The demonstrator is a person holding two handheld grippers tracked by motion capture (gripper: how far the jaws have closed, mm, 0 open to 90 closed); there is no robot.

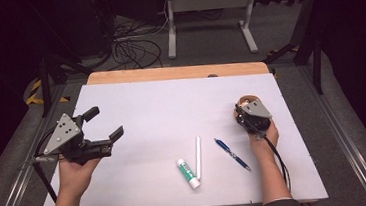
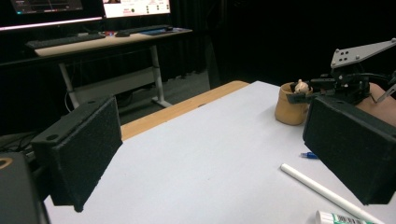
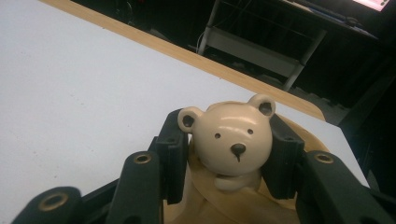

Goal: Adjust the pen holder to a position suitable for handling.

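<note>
Dark floor and cables surround the white table [image 1: 171, 109]. At about three o'clock on it stands a tan cup [image 2: 289, 109] with a glossy bear figurine [image 3: 232, 140] on its rim. The right tool [image 3: 232, 154] is clenched on the bear's head, one jaw on each side below the ears. Bear and cup look like glazed ceramic: stiff, slippery, likely fragile, so the rounded head wants a gentle, centred pinch. The right hand [image 1: 264, 138] reaches toward twelve o'clock, tool over the cup. At nine o'clock the left tool [image 1: 104, 127] hovers released.

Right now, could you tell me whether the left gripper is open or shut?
Open: the left gripper has its jaws spread wide apart over the white table, with nothing between them.
</note>
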